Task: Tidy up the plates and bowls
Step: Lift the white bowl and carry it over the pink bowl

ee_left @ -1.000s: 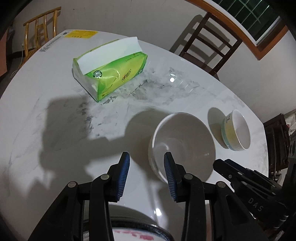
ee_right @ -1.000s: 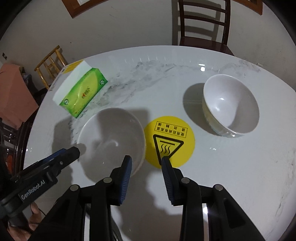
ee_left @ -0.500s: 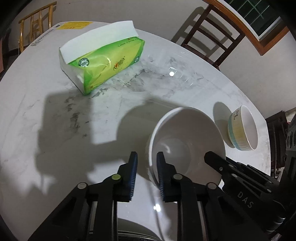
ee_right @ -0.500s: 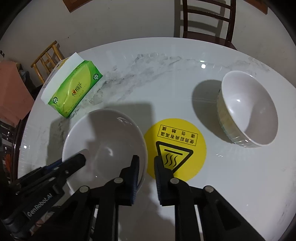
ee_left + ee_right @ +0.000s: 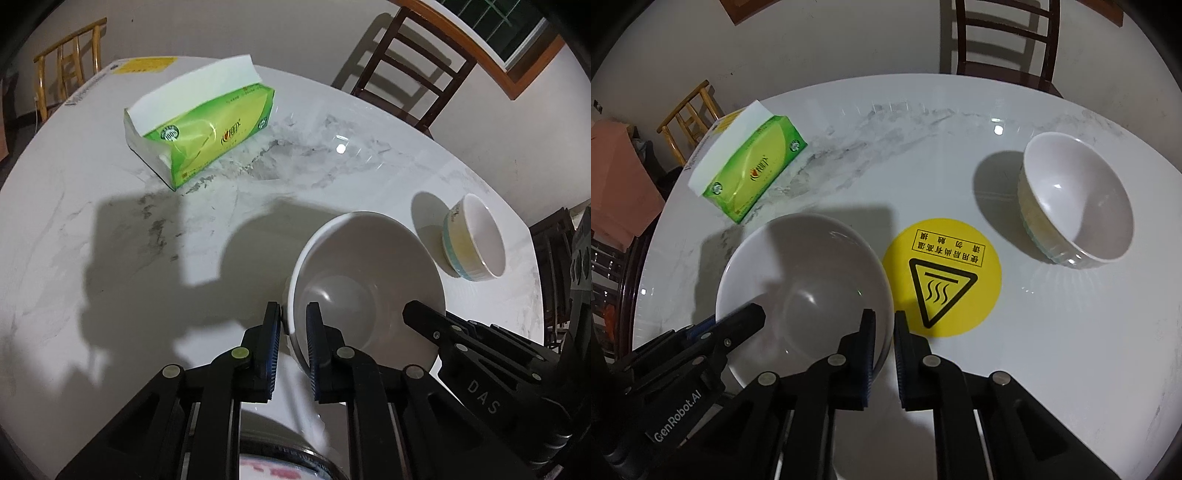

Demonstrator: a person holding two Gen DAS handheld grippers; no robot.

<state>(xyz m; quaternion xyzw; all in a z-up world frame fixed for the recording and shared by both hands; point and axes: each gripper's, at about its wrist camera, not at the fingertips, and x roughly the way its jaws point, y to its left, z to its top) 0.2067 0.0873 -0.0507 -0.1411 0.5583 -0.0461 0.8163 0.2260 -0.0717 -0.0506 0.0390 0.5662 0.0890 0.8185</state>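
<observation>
A large white bowl (image 5: 365, 273) (image 5: 801, 273) is held at its rim by both grippers. My left gripper (image 5: 293, 343) is shut on its left rim, one pad inside and one outside. My right gripper (image 5: 884, 347) is shut on its right rim the same way. A smaller white bowl (image 5: 474, 238) (image 5: 1075, 199) with a yellow and teal outside stands apart on the table, to the right of the big bowl.
The round white marble table (image 5: 92, 229) carries a green tissue pack (image 5: 201, 127) (image 5: 751, 168) at the far left and a yellow hot-surface sticker (image 5: 942, 277) beside the big bowl. Wooden chairs (image 5: 410, 70) (image 5: 1001, 40) stand behind the table.
Both grippers moved forward onto the large bowl's rim and closed on it from opposite sides. The bowl now looks slightly raised and tilted.
</observation>
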